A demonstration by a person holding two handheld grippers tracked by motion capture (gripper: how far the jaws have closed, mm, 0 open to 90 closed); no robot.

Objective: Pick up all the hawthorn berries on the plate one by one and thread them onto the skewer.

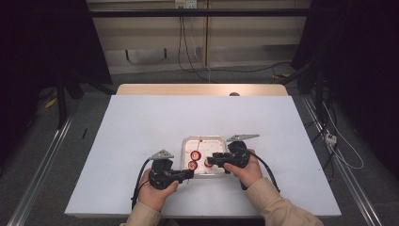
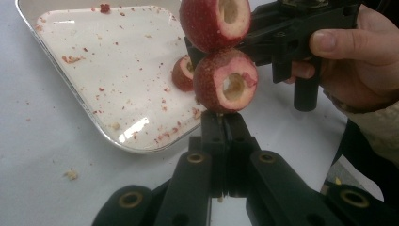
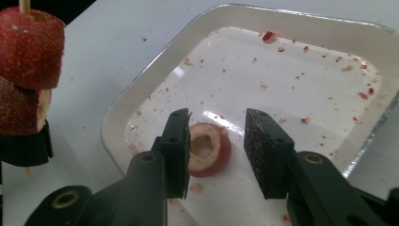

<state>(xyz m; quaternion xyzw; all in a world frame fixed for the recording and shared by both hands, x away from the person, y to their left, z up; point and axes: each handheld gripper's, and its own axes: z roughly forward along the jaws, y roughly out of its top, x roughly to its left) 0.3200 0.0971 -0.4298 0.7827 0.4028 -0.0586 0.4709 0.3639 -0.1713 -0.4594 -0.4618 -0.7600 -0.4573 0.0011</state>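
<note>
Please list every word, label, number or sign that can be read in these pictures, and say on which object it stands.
None can be read: the tray, the cored red fruit pieces, the table and both grippers carry no visible writing.

Two skewered cored fruits [image 2: 225,81], upright

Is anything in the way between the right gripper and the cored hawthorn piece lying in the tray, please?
Nothing visible blocks it. The right gripper has its open jaws either side of the cored hawthorn piece on the tray floor; the left pad looks close against it, the right pad stands apart.
</note>
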